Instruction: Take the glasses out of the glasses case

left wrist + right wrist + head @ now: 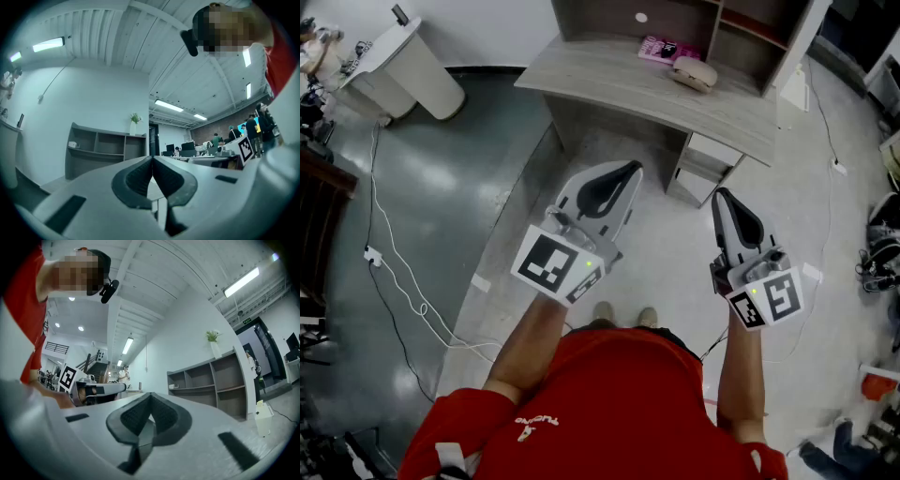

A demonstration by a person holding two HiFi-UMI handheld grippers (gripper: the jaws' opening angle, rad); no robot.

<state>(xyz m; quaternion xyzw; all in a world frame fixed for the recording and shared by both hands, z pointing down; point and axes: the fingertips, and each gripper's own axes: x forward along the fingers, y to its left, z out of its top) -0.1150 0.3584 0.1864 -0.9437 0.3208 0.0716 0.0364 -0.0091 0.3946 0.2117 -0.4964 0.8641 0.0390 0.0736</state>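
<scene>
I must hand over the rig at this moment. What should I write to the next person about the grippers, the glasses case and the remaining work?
Left gripper: jaws together, nothing between them, held in the air.
Right gripper: jaws together, also empty.
Things: the beige oval glasses case lies on the grey wooden desk beside a flat pink item. It looks closed, and no glasses are visible. Both grippers are apart from it.
Done: nothing yet.
Left: reach the case, open it, take out the glasses.
</scene>
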